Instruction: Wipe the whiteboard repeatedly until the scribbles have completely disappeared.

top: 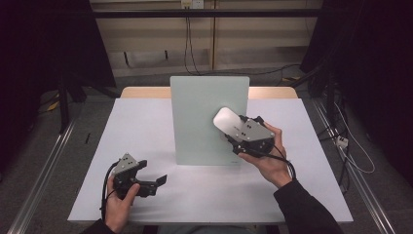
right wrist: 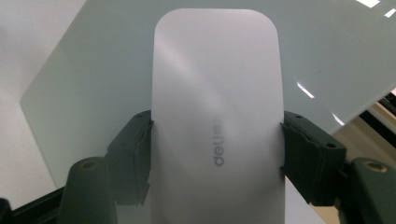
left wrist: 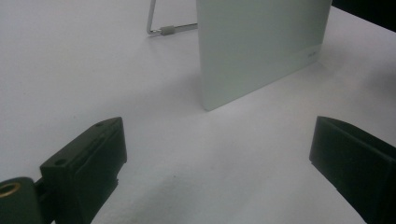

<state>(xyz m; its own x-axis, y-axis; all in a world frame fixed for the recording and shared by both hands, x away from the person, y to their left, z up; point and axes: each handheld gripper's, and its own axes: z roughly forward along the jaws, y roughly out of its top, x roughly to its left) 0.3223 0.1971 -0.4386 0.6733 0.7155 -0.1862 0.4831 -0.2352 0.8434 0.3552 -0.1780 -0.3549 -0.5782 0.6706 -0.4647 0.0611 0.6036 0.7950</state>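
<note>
A pale green glass board stands upright in the middle of the white table. My right gripper is shut on a white rounded eraser, which lies flat against the board's right half. In the right gripper view the eraser sits between both black pads, with the board behind it. My left gripper rests low near the table's front left, open with nothing between its fingers. The left gripper view looks past its wide-apart fingertips at the board's lower corner.
A bent metal stand props the board from behind. The table's wooden far edge shows beyond the white cover. Cables run over the floor at the right, and dark frames stand at both sides.
</note>
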